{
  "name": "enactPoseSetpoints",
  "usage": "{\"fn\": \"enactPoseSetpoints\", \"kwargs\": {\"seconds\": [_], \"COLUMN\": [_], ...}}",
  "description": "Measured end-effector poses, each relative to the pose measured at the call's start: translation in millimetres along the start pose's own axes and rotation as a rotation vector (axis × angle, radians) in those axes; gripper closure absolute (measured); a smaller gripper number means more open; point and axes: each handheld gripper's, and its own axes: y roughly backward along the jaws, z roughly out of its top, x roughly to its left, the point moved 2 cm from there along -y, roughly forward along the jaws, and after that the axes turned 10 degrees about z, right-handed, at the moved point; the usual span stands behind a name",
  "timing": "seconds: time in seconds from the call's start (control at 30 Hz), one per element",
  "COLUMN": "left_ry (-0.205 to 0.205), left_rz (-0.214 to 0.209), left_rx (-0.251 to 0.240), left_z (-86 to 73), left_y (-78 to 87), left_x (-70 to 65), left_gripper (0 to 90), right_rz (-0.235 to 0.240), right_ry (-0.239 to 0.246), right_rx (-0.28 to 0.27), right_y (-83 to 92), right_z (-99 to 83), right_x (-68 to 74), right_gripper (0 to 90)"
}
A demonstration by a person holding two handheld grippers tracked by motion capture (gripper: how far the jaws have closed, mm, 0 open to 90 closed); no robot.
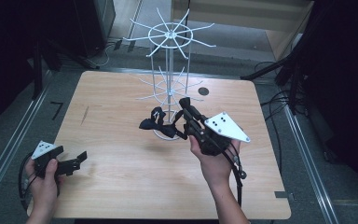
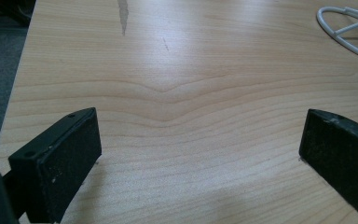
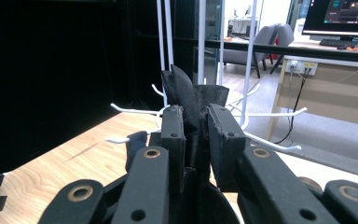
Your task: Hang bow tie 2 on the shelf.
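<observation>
I've got the right gripper (image 1: 185,108) clamped on a limp black cloth item (image 1: 158,123), prob a glove or sock, can't tell which. In the right gripper view the jaws stand nearly together with a fold of that black fabric (image 3: 193,100) pinched between the pads and sticking up past the tips. The rest of it hangs down and left of the jaws in the high view, right by the base ring and centre pole of the white wire two-tier hanger stand (image 1: 169,60) that sits on the far-middle part of the light wooden table (image 1: 121,186).

Step in hand, as I read it: hanging the cloth on the stand's lower tier. The gripper is level w/ the lower spokes, and in the right gripper view a hooked white prong (image 3: 135,111) sits just left of and behind the jaws; another runs off right.

The left gripper (image 1: 72,163) rests low at the near-left table corner, well apart from the stand, jaws wide apart w/ nothing but bare wood between them.

Next move, my guess: lift slightly so a loop or edge of the fabric clears a prong's upturned tip, drape it over, then release. Needs care, as the wire stand looks light and a snagged pull could tip it. The left gripper could steady the base if req'd.
</observation>
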Motion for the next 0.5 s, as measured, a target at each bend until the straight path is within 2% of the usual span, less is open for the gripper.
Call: {"fn": "enactPoseSetpoints", "kwargs": {"seconds": [0.27, 0.5], "left_ry": [-0.001, -0.001], "left_rz": [0.0, -0.001], "left_rx": [-0.001, -0.001], "left_z": [0.0, 0.0], "left_y": [0.0, 0.1], "left_x": [-0.1, 0.0], "left_gripper": [0.0, 0.0], "right_rz": [-0.004, -0.026], "right_ry": [0.006, -0.022], "right_rx": [0.006, 0.034], "right_y": [-4.7, -12.6], "right_z": [2.9, -8.8], "right_x": [-1.1, -11.5], "right_gripper": [78.3, 78.1]}}
